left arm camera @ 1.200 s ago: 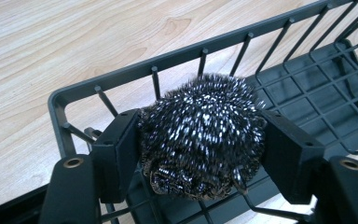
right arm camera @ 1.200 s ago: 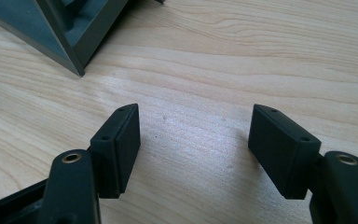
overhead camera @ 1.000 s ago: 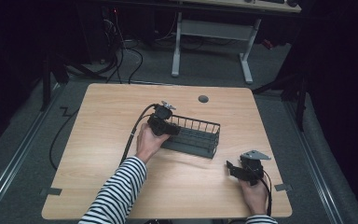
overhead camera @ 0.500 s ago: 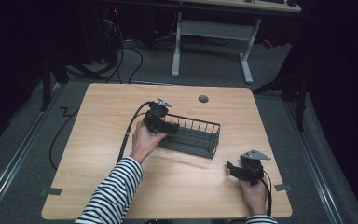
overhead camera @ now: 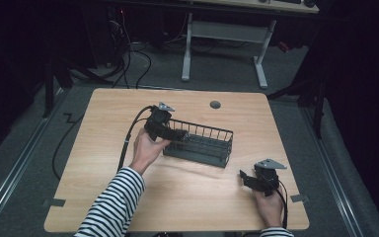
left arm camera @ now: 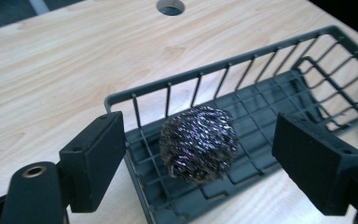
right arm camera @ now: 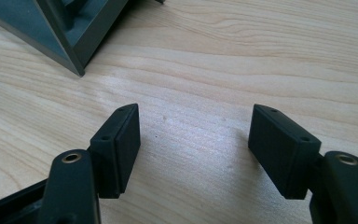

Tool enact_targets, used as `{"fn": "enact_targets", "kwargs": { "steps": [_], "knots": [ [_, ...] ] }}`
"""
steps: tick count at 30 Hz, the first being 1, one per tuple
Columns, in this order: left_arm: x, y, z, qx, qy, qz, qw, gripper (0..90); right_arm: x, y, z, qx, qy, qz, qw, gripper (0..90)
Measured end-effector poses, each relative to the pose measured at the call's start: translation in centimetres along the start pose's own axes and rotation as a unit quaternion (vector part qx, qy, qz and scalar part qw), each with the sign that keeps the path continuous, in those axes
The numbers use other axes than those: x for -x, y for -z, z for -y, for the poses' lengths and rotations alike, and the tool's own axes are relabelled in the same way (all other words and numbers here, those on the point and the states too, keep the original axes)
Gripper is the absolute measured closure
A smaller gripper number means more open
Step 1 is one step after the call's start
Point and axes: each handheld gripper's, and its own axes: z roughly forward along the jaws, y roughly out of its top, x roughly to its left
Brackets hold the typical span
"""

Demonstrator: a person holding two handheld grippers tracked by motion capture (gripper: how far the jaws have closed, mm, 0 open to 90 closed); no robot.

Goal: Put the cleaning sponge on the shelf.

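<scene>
One basket [overhead camera: 200, 144], one scourer [left arm camera: 198, 141], one table [overhead camera: 103, 118] with one round hole [overhead camera: 215, 104] near its far edge, and my two grippers: that is the count.

My left gripper [overhead camera: 177, 134] sits at the basket's left end, jaws pointing along its length toward the right. In the left gripper view the jaws stand wide apart, one on each side of the basket's near end, and they grip nothing. The scourer, a ball of dark steel wool, lies on the basket floor at that near end, between my jaws but touching neither. My left hand [overhead camera: 147, 149] wraps the gripper from behind, the striped sleeve [overhead camera: 113, 202] running back to the table's near edge, the cable looping off to the left.

My right gripper [overhead camera: 244, 178] rests low near the table's front right corner, well apart from the basket and aimed toward it. Its jaws are spread wide over bare wood with nothing between them; whether they touch the tabletop I cannot quite tell. A corner of the basket shows at the upper left of the right gripper view. My right hand [overhead camera: 269, 203] holds it from the near edge.
</scene>
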Motion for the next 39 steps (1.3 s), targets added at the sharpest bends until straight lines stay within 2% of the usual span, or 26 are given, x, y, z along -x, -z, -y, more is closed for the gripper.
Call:
{"fn": "enact_targets", "kwargs": {
  "steps": [12, 20, 39],
  "knots": [
    [-0.6, 3.1, 0.6, 0.020, 0.001, -0.002, 0.9998, 17.3, 0.0, 0.0, 0.0, 0.000, 0.000, 0.000, 1.0000, 34.3],
    [-0.9, 4.7, 1.4, 0.019, -0.005, -0.001, 0.9998, 16.9, 0.0, 0.0, 0.0, 0.000, -0.001, 0.000, 1.0000, 34.3],
    [-3.1, 8.1, 4.8, 0.048, 0.034, -0.004, 0.9982, 17.0, 0.0, 0.0, 0.0, 0.000, -0.001, 0.001, 1.0000, 34.2]
  ]
}}
